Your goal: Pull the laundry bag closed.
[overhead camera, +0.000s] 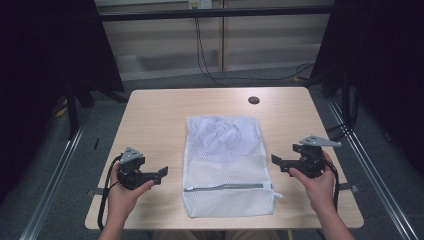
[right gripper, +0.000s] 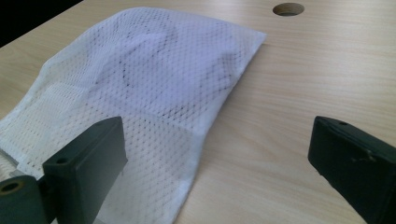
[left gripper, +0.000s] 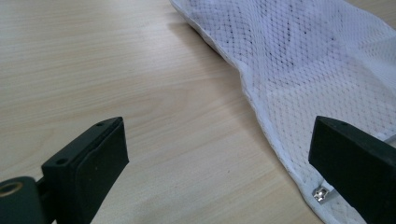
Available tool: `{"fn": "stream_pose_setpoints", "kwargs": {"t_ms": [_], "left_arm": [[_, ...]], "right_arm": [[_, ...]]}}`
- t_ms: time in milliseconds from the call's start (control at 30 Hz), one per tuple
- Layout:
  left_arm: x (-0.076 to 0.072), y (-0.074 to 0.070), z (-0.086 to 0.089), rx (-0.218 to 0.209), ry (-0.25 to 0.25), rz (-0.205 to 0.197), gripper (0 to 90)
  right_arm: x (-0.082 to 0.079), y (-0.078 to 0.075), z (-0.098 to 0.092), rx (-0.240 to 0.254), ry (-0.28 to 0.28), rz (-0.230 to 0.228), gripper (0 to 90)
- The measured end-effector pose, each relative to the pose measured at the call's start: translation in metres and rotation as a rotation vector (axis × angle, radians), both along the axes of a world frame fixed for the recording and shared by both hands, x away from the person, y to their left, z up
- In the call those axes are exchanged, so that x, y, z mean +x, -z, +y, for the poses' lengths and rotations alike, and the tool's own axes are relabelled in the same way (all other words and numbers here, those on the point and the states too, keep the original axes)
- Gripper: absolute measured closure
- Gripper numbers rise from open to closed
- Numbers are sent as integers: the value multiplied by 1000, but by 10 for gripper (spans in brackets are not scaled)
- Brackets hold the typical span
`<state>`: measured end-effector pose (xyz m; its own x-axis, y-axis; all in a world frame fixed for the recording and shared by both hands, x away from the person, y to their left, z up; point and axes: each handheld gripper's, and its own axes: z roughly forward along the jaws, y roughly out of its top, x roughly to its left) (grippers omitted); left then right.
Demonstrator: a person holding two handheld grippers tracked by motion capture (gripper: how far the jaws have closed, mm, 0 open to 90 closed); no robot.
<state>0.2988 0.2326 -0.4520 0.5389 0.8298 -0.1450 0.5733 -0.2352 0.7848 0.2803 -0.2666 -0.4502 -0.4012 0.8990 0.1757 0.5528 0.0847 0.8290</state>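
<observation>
A white mesh laundry bag (overhead camera: 226,165) lies flat in the middle of the counter (overhead camera: 150,115), its zipper (overhead camera: 225,187) running across the near end and seemingly closed, which puts the opening closest to the person. Something pale and bunched (overhead camera: 220,132) shows through the mesh in the far half, toward 12 o'clock, so the bag bulges there and lies thinner near the zipper.

The left claw (overhead camera: 163,172) sits at about 8 o'clock from the bag's centre, pointing in toward its left edge; the right claw (overhead camera: 276,161) sits at about 3 o'clock, pointing toward the right edge. Both are just beside the bag without touching it. In each gripper view the 2 black jaws stand wide apart with bare wood or mesh between them, holding nothing.

In the left gripper view, the zipper's metal end (left gripper: 320,194) lies just beyond the right-hand jaw, so that claw seems placed to pin or pinch that corner. The mirrored stance, 1 claw per side, suggests 2-handed work: 1 steadies the fabric while the other works the zipper. A round cable hole (overhead camera: 253,100) lies at about 1 o'clock, well apart.
</observation>
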Motion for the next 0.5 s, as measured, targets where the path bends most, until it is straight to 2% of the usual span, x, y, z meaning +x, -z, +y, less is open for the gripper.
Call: {"fn": "stream_pose_setpoints", "kwargs": {"t_ms": [67,133,167,267,333,500], "left_arm": [[0,1,-1,-9,3,6,43],[0,1,-2,-7,5,6,43],[0,1,-1,-9,7,7,43],[-1,1,-1,-10,1,5,43],[-3,2,-1,6,12,8,43],[-6,-1,5,-9,0,-2,44]], "right_arm": [[0,-1,5,-29,-7,7,54],[0,-2,7,-38,-5,8,55],[0,-2,12,-31,-25,16,61],[-2,-4,21,-60,-45,17,63],[-3,-5,26,-49,-57,24,63],[-1,-9,37,-47,-78,25,63]]}}
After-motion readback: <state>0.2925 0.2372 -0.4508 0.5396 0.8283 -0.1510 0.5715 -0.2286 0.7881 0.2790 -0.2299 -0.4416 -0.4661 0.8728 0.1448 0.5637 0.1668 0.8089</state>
